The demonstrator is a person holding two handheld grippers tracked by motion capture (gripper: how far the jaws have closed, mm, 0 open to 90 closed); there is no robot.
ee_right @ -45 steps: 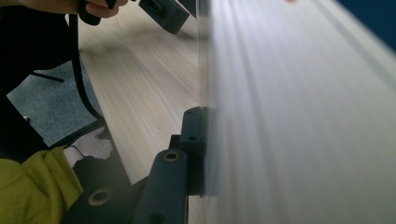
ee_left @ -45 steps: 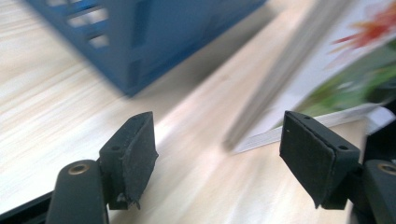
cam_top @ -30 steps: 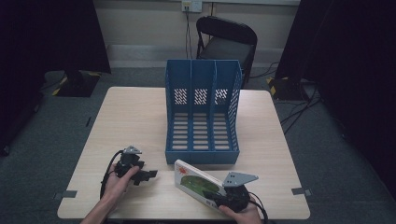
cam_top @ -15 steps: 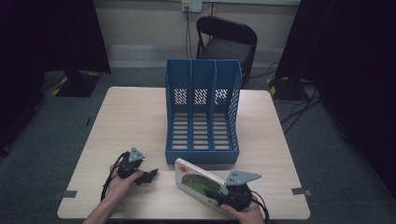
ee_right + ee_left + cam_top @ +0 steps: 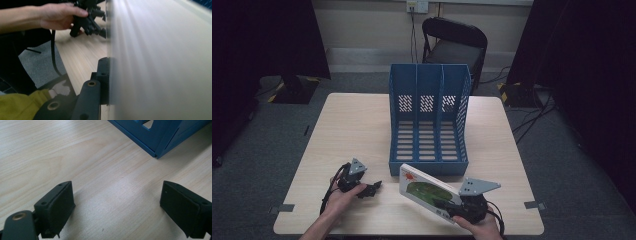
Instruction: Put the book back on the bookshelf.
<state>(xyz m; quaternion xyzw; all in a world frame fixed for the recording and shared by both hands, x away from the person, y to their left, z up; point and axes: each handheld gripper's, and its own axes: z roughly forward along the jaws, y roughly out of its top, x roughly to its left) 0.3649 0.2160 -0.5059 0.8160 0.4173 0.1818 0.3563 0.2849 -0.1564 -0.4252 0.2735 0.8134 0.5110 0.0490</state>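
A thin book [image 5: 428, 191] with a green-and-white cover, tilted off the wooden table [image 5: 352, 130], sits at about 6 o'clock from the blue three-slot file rack [image 5: 428, 120], its far upper corner just short of the rack's front lip. The right gripper [image 5: 451, 206] has it pinched by the near lower corner, jaws clamped tight on the cover; in the right gripper view the pale cover [image 5: 160, 60] runs away from the lens as a blurred sheet beside one black jaw. At about 8 o'clock from the rack, well apart from the book, the left gripper [image 5: 373, 187] rests low over bare tabletop. Its jaws have just been opening and now stand wide, with nothing between them, as the left gripper view makes plain: two black pads [image 5: 58, 205] over wood grain, the rack's corner [image 5: 160, 142] beyond.

The work in hand appears to be filing the book into a slot. Doing it well likely means raising the book to full upright, clearing the front lip, and lining its leading edge with one slot before sliding toward 12 o'clock. A corner grip invites swivel; the free left gripper could steady the far edge.
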